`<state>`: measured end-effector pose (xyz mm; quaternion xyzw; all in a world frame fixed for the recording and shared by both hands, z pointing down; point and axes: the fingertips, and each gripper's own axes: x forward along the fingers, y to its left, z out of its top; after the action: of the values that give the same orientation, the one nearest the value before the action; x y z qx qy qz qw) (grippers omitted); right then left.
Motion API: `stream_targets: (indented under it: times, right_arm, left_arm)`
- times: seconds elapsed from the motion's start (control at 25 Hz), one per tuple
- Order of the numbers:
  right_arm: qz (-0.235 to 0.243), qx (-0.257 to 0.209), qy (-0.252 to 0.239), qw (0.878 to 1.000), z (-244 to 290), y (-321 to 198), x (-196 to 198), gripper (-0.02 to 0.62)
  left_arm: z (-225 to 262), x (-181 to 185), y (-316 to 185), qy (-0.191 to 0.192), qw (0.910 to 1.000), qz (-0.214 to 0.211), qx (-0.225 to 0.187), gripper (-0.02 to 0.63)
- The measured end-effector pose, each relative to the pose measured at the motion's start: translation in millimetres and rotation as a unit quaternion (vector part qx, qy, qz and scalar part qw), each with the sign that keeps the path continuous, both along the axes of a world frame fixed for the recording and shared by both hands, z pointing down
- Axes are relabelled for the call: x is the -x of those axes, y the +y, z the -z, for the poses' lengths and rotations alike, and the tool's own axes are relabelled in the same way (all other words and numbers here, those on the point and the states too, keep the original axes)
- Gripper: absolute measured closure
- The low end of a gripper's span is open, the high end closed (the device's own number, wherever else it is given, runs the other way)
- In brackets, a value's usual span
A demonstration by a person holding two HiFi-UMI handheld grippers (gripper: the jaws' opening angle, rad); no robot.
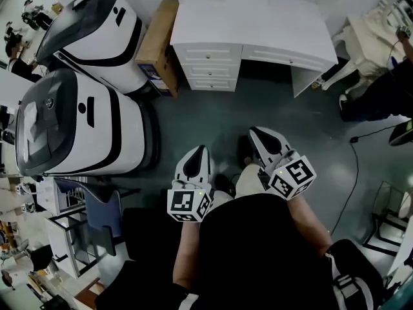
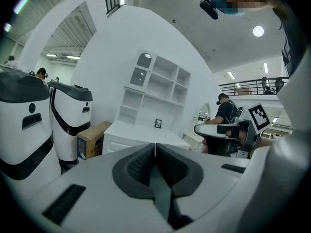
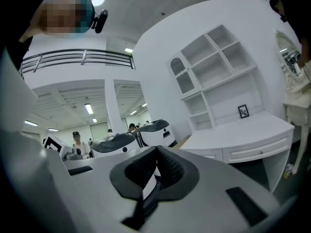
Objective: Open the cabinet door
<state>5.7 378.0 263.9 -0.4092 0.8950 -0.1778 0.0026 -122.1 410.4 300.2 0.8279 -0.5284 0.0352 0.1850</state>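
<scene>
The cabinet door (image 2: 141, 71), with an arched pane, looks closed in the upper left part of the white shelf unit (image 2: 160, 89). This unit stands on the desk surface (image 1: 258, 24) at the top centre of the head view. Your left hand-held gripper (image 1: 197, 152) and right hand-held gripper (image 1: 260, 136) are low in the frame, well apart from it. The jaws of each are pressed together on nothing.

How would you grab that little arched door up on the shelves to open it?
Probably by a knob or its free edge; no handle shows from here. The arched door stands upright and shut at the shelves' top left, facing the room, so come at it from the front, over the desk.
</scene>
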Motion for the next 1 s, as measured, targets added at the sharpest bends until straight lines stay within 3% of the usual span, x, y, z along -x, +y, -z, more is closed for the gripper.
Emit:
stream_targets:
  times: [0.24, 0.52, 1.0]
  right_arm:
    - [-0.006, 0.016, 0.012, 1.000, -15, -48, -4, 0.578]
    - [0.022, 0.006, 0.022, 1.000, -18, -135, -3, 0.578]
    - [0.049, 0.024, 0.011, 0.998, -28, -270, -47, 0.578]
  left_arm:
    - [-9, 2, -40, -0.004, 0.9998, 0.014, 0.012, 0.581]
    - [-19, -3, -123, -0.027, 0.9989, 0.018, 0.034, 0.581]
    - [-43, -68, -267, -0.038, 0.9972, 0.001, 0.064, 0.578]
